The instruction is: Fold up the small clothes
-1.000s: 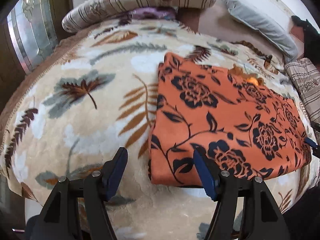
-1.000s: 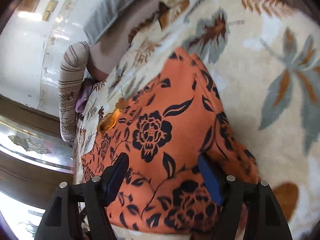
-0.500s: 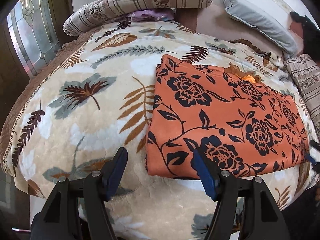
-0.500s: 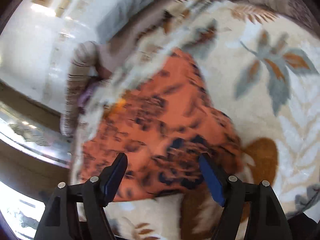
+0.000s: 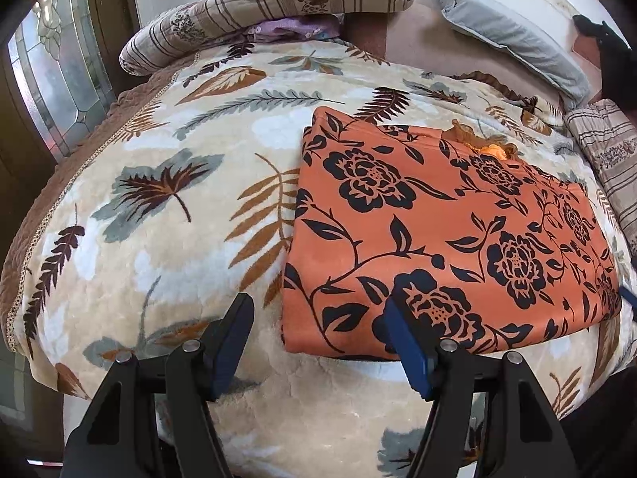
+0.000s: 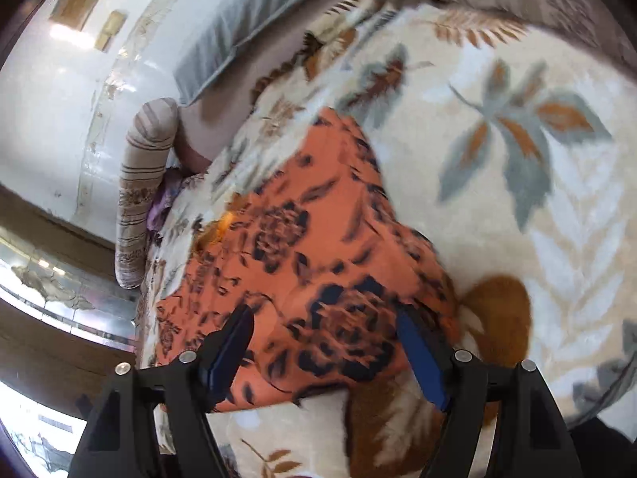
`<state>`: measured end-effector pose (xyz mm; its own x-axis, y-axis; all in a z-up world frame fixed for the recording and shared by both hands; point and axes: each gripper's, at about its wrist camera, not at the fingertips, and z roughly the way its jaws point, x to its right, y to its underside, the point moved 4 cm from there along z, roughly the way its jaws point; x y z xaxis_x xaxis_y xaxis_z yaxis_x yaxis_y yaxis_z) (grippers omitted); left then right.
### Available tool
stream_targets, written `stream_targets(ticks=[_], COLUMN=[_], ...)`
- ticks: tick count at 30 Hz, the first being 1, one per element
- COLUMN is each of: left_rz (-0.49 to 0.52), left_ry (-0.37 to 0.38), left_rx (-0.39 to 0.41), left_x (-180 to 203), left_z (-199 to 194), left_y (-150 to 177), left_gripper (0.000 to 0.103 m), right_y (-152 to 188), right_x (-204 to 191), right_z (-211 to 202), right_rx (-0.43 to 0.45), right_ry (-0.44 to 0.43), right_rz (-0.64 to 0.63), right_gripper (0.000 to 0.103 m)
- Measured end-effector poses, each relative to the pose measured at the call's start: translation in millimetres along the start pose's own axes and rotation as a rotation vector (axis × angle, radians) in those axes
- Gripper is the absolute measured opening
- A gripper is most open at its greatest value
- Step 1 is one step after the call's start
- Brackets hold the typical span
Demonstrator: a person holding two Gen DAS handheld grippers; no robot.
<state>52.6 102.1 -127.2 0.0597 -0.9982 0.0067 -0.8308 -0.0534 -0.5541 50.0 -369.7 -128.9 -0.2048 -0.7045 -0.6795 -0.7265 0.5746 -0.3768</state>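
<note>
An orange garment with black flowers [image 5: 446, 239] lies folded into a flat rectangle on the bed's leaf-patterned blanket [image 5: 159, 219]. It also shows in the right wrist view [image 6: 318, 279], blurred. My left gripper [image 5: 322, 338] is open and empty, held just above the blanket off the garment's near left corner. My right gripper [image 6: 326, 350] is open and empty, held over the garment's near right end. Neither touches the cloth.
A striped bolster [image 5: 258, 12] and a grey pillow [image 5: 509, 36] lie at the head of the bed. A purple cloth [image 5: 290, 28] sits under the bolster. A striped folded cloth [image 5: 613, 167] lies at the right. A glass door [image 5: 51, 91] stands left.
Both grippers have drawn back from the garment toward the bed's near edge. The right view swung fast and is blurred. The garment stays flat and folded.
</note>
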Motion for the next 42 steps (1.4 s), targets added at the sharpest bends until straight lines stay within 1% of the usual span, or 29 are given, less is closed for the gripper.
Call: stream_targets(ticks=[3,5,7,9,11,13,14,15,17,18,19,21,22,24,28,31,32,33,35,36,37,38,39,41,42], left_rz=[0.003,0.004,0.003,0.004,0.002,0.001,0.006,0.01,0.02,0.024,0.025,0.029,0.032,0.041,0.063,0.077,0.082,0.086,0.098,0.097,0.097,0.101,0.112,0.128,0.138], left_ry=[0.002,0.001,0.0,-0.005,-0.013,-0.014,-0.015,-0.015,-0.01,-0.006,-0.001,0.014,0.021,0.038,0.07,0.095,0.102,0.108,0.112,0.118,0.127,0.127,0.121,0.115,0.112], left_rx=[-0.007,-0.007,-0.009,-0.019,-0.023,-0.024,-0.024,-0.022,-0.018,-0.018,-0.018,-0.01,-0.005,0.001,0.004,0.009,0.01,0.016,0.013,0.014,0.014,0.011,0.003,-0.006,-0.015], left_x=[2,3,3,4,5,7,9,10,14,16,19,25,28,36,53,66,70,76,87,91,97,101,106,113,117], left_z=[4,6,7,10,11,11,10,9,9,9,9,7,6,2,-2,-4,-4,-4,0,2,5,7,12,19,24], left_y=[0,0,0,-2,-4,-5,-5,-5,-5,-6,-6,-6,-6,-5,-4,-5,-6,-8,-12,-13,-15,-15,-15,-15,-14], left_gripper=[0.069,0.069,0.069,0.069,0.069,0.069,0.069,0.069,0.069,0.069,0.069,0.069,0.069,0.069,0.069,0.069,0.069,0.069,0.069,0.069,0.069,0.069,0.069,0.069,0.069], right_y=[-22,-41,-66,-88,-111,-127,-133,-137,-138,-134,-129,-109,-98,-64,12,50,56,55,47,42,39,38,35,32,30], right_x=[-15,-25,-32,-30,-18,4,15,21,21,18,16,7,5,2,22,50,57,59,54,54,59,61,61,60,61], right_z=[18,37,67,87,108,127,130,126,110,97,87,62,50,22,-18,-23,-19,-16,-13,-8,-3,1,4,7,9], right_rx=[-0.03,-0.059,-0.094,-0.103,-0.09,-0.084,-0.064,-0.027,0.031,0.057,0.059,0.052,0.049,0.039,0.012,-0.008,-0.02,-0.019,-0.01,-0.009,-0.004,-0.003,0.002,0.016,0.021], right_ry=[-0.022,-0.054,-0.087,-0.101,-0.09,-0.065,-0.083,-0.112,-0.106,-0.088,-0.073,-0.07,-0.069,-0.074,-0.076,-0.073,-0.082,-0.092,-0.121,-0.121,-0.089,-0.095,-0.095,-0.086,-0.082], right_rz=[-0.024,-0.027,-0.017,0.012,0.041,0.127,0.178,0.222,0.226,0.201,0.179,0.123,0.104,0.088,0.17,0.295,0.331,0.343,0.33,0.323,0.354,0.383,0.386,0.383,0.392], right_gripper=[0.077,0.077,0.077,0.077,0.077,0.077,0.077,0.077,0.077,0.077,0.077,0.077,0.077,0.077,0.079,0.08,0.08,0.08,0.08,0.08,0.08,0.08,0.08,0.076,0.071])
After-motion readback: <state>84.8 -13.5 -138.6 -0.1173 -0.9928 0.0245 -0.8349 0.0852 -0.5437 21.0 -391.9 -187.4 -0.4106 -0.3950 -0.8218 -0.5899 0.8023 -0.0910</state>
